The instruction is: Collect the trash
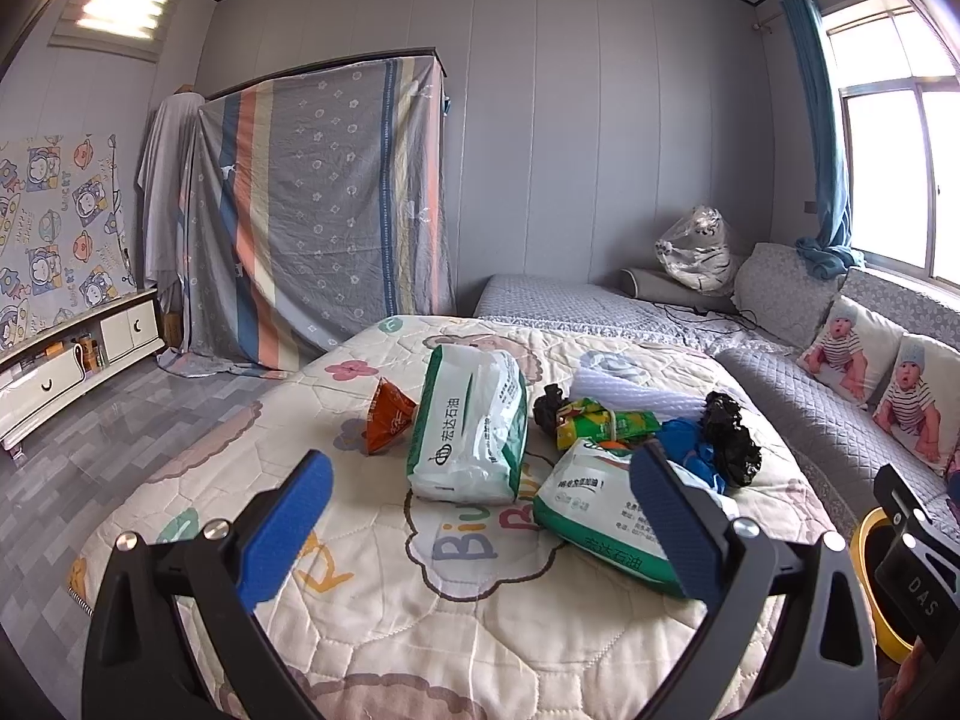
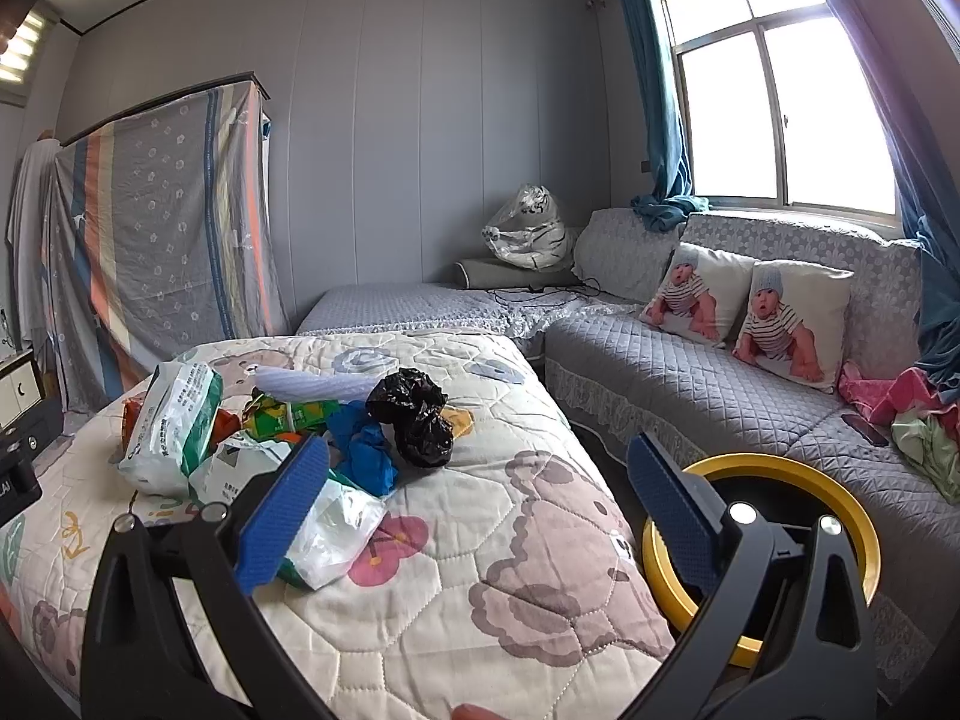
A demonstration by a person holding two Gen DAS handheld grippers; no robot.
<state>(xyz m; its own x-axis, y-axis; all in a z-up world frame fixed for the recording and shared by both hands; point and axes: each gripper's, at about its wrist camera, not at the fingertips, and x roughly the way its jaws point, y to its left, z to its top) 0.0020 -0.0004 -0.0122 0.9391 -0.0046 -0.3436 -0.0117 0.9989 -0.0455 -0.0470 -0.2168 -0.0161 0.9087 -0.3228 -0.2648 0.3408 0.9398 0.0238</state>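
The trash lies in a loose heap on the cream quilted bedspread with cartoon bears and flowers [image 1: 384,612], in the middle of the left wrist view and at centre left of the right wrist view. It includes an upright white-and-green plastic tissue pack [image 1: 471,423], a second white-and-green plastic pack lying flat [image 1: 591,516] at its lower right, an orange triangular snack wrapper [image 1: 387,414] just to its left, a green-and-yellow foil wrapper [image 1: 606,420], a crumpled blue plastic bag [image 1: 690,450], a crumpled black plastic bag [image 1: 729,438] touching the blue one, a smaller black scrap [image 1: 549,405], and a white ribbed plastic sheet [image 1: 630,390] behind them.

The left tongs [image 1: 480,531] hover above the bedspread with their blue-padded fingers [image 1: 285,531] spread wide, gripping nothing; the flat pack shows behind the right-hand pad. The right tongs [image 2: 480,516] are likewise spread apart and bare, the left-hand pad over the flat pack's clear end [image 2: 336,528].

A yellow-rimmed round bin [image 2: 780,468] sits at lower right of the right wrist view, between the bed and the grey quilted sofa [image 2: 690,384], which carries two baby-print cushions [image 2: 792,318].
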